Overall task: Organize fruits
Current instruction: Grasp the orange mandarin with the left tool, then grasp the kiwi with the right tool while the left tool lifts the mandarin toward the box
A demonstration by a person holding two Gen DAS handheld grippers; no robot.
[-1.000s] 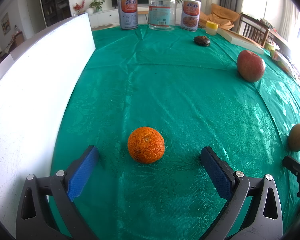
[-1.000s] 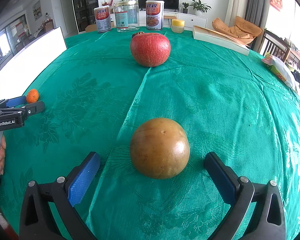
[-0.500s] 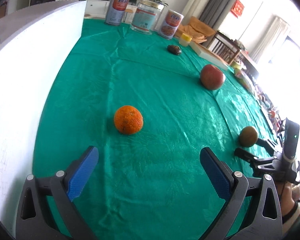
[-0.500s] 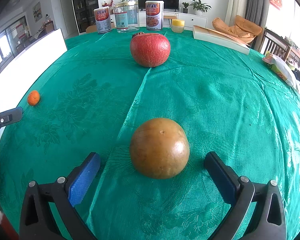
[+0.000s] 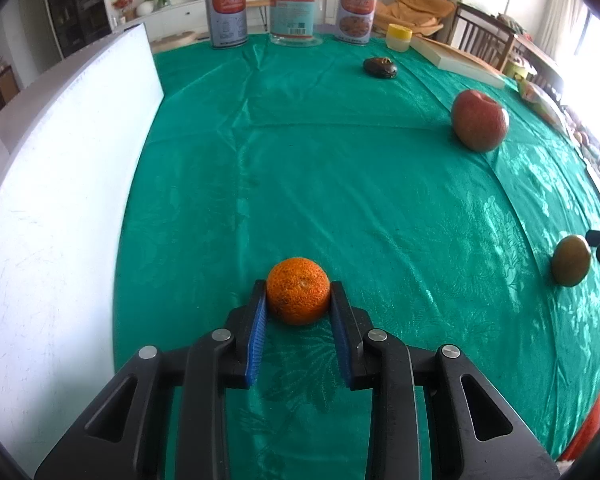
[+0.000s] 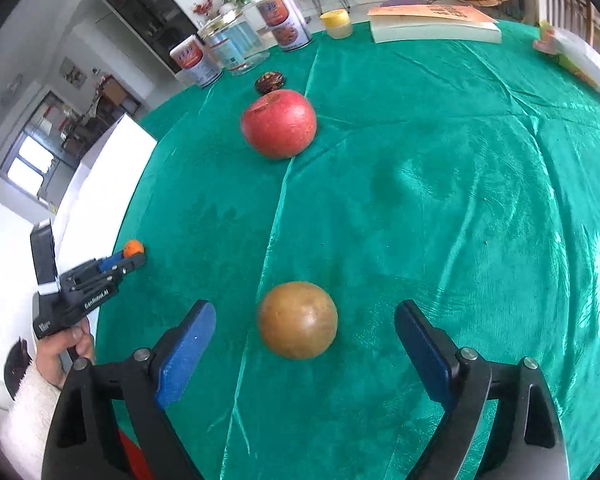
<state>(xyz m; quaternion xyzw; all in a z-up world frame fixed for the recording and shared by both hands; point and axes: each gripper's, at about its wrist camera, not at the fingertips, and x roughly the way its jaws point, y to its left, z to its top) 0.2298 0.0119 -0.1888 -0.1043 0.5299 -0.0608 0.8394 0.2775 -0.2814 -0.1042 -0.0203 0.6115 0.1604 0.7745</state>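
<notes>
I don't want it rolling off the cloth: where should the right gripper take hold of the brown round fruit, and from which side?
Grip the brown round fruit across its widest middle, coming down from above. It is a smooth ball loose on the green tablecloth, so a high or low pinch may squirt it out. The right gripper already straddles it, with its jaws closing in but not yet touching.

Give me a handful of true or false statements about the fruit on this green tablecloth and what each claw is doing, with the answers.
1. The left claw is shut on the orange. True.
2. The right claw grips the brown round fruit. False: its pads stand clear of the fruit; it has just been closing.
3. The red apple lies inside the glass jar. False: it sits on the tablecloth.
4. Two tins flank the glass jar. True.
</notes>
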